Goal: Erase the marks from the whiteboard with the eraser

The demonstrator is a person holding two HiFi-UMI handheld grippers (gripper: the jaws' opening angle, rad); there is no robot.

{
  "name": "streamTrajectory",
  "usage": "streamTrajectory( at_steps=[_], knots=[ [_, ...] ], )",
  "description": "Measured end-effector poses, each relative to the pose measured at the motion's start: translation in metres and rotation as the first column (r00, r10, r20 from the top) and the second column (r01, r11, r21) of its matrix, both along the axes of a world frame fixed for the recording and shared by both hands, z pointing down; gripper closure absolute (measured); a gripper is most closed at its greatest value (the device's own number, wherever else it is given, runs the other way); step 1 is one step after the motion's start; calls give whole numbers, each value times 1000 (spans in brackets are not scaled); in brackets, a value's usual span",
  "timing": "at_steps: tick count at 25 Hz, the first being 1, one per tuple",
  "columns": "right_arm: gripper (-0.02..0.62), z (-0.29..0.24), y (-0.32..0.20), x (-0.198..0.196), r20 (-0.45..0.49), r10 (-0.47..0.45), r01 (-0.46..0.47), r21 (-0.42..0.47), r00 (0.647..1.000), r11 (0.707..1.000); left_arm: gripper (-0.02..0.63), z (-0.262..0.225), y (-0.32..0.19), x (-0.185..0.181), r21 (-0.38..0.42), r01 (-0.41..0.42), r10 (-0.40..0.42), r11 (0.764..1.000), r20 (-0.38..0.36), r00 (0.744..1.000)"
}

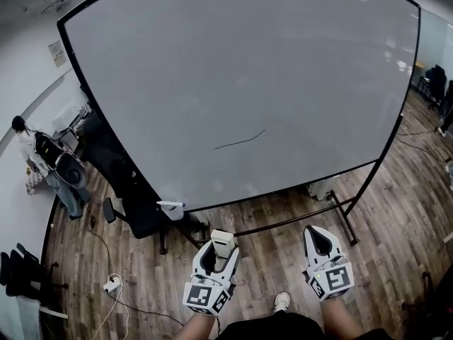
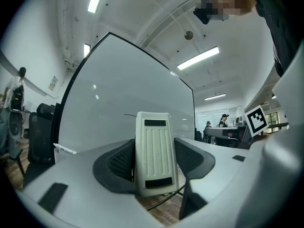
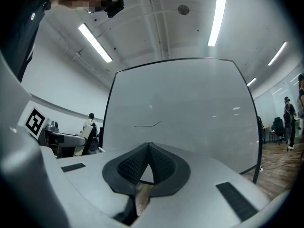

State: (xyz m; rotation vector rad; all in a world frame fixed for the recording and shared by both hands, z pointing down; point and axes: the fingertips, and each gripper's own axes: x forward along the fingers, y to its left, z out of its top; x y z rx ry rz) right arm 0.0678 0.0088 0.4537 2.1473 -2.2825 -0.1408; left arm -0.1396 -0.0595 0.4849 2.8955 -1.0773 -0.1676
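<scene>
Currently the left gripper (image 1: 221, 248) clamps the eraser (image 2: 153, 151); the right gripper (image 3: 150, 148) is closed, empty.

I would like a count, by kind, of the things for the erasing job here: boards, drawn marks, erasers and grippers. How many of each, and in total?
whiteboard: 1
drawn mark: 1
eraser, held between the left gripper's jaws: 1
grippers, the left gripper and the right gripper: 2
Total: 5
</scene>
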Motion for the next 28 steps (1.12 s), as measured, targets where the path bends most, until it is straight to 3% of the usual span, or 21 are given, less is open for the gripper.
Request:
streamTrajectory(
  at_steps=[7, 14, 19, 28],
  knots=[
    [577, 6, -38, 39, -10, -43, 43, -33, 999, 999, 336, -6, -25, 33, 4, 65, -65, 998, 4, 998],
    [577, 18, -66, 59, -60, -144, 139, -86, 988, 987, 336, -9, -41, 62, -11, 96, -96, 995, -12, 995],
    [577, 5, -89, 64, -94, -165, 157, -89, 982, 984, 336, -19, -54, 72, -17, 124, -125, 992, -35, 992],
    [577, -26, -158, 36, -123, -234, 232, -29, 964, 972, 336, -26, -125, 52, -3, 206, -206, 979, 23, 978]
  ],
)
